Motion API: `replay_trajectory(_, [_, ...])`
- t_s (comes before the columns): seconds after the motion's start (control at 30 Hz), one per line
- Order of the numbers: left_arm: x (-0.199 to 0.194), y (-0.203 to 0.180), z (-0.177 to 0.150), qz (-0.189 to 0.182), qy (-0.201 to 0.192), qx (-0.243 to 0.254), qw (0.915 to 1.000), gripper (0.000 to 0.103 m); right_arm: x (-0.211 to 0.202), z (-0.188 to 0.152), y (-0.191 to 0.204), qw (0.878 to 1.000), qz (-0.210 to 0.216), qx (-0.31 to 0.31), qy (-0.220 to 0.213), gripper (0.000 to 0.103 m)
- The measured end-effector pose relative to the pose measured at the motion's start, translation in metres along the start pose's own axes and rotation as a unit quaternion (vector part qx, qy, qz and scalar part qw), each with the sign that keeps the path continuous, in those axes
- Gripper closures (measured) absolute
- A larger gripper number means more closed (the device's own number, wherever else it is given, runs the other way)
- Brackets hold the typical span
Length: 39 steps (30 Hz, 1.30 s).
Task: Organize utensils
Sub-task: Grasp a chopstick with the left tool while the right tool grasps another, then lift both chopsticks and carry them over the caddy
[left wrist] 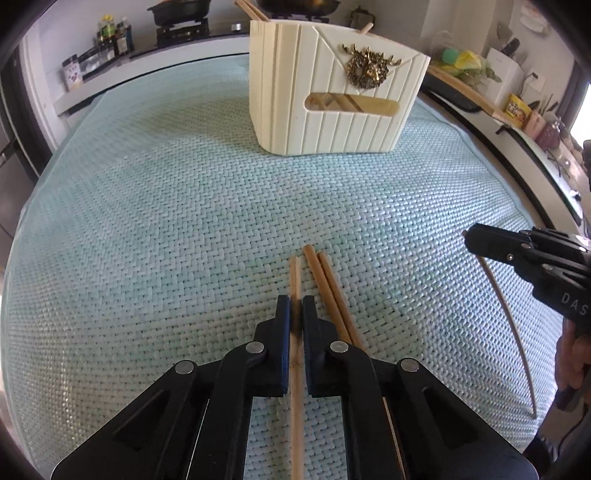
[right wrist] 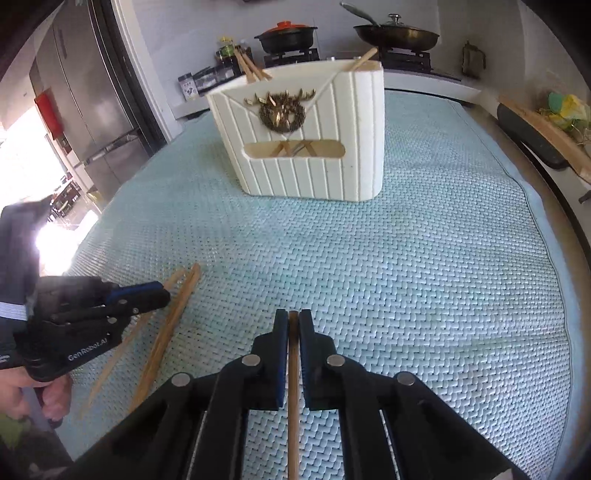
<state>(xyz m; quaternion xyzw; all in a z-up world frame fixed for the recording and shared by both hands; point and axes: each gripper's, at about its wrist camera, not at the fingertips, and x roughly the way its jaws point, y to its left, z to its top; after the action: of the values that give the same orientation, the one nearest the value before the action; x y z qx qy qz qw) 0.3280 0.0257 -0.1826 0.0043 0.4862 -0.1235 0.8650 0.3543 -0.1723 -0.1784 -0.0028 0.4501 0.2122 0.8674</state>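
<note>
Nearest the left wrist cam, the black two-finger left gripper [left wrist: 295, 314] is clamping tight on one pale wooden chopstick [left wrist: 295, 273], its tip poking out just past the pads, w/ the shaft running back btwn the linkages. Just beside it on the right, two darker wooden chopsticks [left wrist: 327, 284] are lying loose on the pale-green woven mat [left wrist: 166, 221], touching each other, partly under the right finger. In the right wrist cam, the black two-finger right gripper [right wrist: 292, 321] is likewise pinching shut on a brown wooden chopstick [right wrist: 293, 406], gripped near its tip, so most of the length is trailing back toward the hand. Farther out, well apart from both grippers, the cream ribbed utensil holder w/ a brass deer-head emblem [right wrist: 314, 166] is standing upright on the mat, several chopsticks already leaning out of its top and showing thru the front slot. Beyond that, the kitchen counter w/ black pans [right wrist: 395, 35] on burners. Judging the step: both sticks are gripped and needing carrying to the holder. To do it well, prob. keep each grip firm, lift clear of the loose pair so they aren't dragged, tilt each stick toward vertical over the open top, and feed one hand at a time to avoid crossing. Risk: end-gripped sticks may be pivoting in the pads.
</note>
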Motion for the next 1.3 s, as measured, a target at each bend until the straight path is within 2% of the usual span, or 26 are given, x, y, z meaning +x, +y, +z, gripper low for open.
replay_trajectory(0.2, [-0.059,0.008,0.014,-0.016,-0.064,-0.001,0.9978,0.099,-0.064,0.019,0.011,0.997,0.020,-0.017,-0.066,0.097])
replay_trajectory(0.43, [-0.140,0.016,0.028,-0.042,-0.144,-0.002,0.9887,0.099,-0.138,0.031,0.028,0.987,0.035,-0.047,-0.147,0.097])
replay_trajectory(0.63, [-0.173,0.014,0.038,-0.057,-0.190,-0.010,0.9801,0.099,-0.176,0.041,0.038,0.976,0.030,-0.057,-0.206,0.097])
replay_trajectory(0.93, [-0.191,0.017,0.051,-0.075,-0.215,-0.020,0.9736,0.099,-0.198,0.064,0.046,0.965,0.013,-0.072,-0.252,0.097])
replay_trajectory(1.3, [-0.209,0.017,0.078,-0.087,-0.233,-0.013,0.9684,0.099,-0.218,0.080,0.048,0.962,0.006,-0.085,-0.261,0.098])
